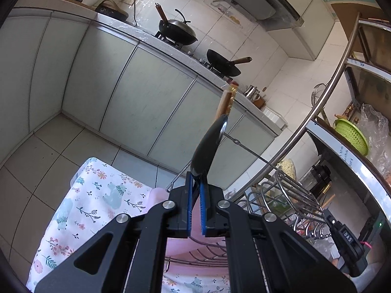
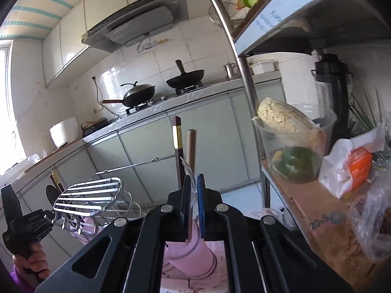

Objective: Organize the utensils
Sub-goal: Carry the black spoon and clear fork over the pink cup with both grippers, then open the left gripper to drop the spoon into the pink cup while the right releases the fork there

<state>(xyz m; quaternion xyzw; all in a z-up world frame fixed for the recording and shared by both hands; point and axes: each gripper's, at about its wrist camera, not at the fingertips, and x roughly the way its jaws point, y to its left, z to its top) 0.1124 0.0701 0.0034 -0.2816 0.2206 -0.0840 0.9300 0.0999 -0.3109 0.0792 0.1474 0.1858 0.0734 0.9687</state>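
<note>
Kitchen cabinets and a tiled wall fill the background ahead of both your claws, with two black woks (image 1: 177,30) on the stove well beyond and above them.

Your left claw (image 1: 196,188) is closed on the dark handle of a black utensil (image 1: 210,144), which rises tilted from between the blue pads (image 1: 202,210). Its far end is hard to read: it ends in a rounded, shiny-edged part, and you cannot tell whether that is a spoon bowl or a hanging loop. Just past it, wooden chopsticks (image 1: 223,103) with gold-banded tips stick up, their lower ends hidden behind the utensil. To the right of this claw sits a wire dish rack (image 1: 288,195), its lower part cut off by the claw's black body. Below the claw lies a floral cloth (image 1: 97,195) over the surface, with something pink (image 1: 193,222) showing between the pads that cannot be identified.

Your right claw (image 2: 194,195) is closed on a thin clear plastic piece (image 2: 189,171); it is transparent and mostly lost against the cabinets, so its shape stays uncertain. Right behind it stand a dark chopstick (image 2: 177,144) and a wooden stick (image 2: 191,149), bases hidden by the claw. Far left of this claw, your hand (image 2: 31,261) grips the other tool, partly cut by the frame edge. To the right, a shelf (image 2: 317,210) carries a clear container of vegetables (image 2: 293,146).
</note>
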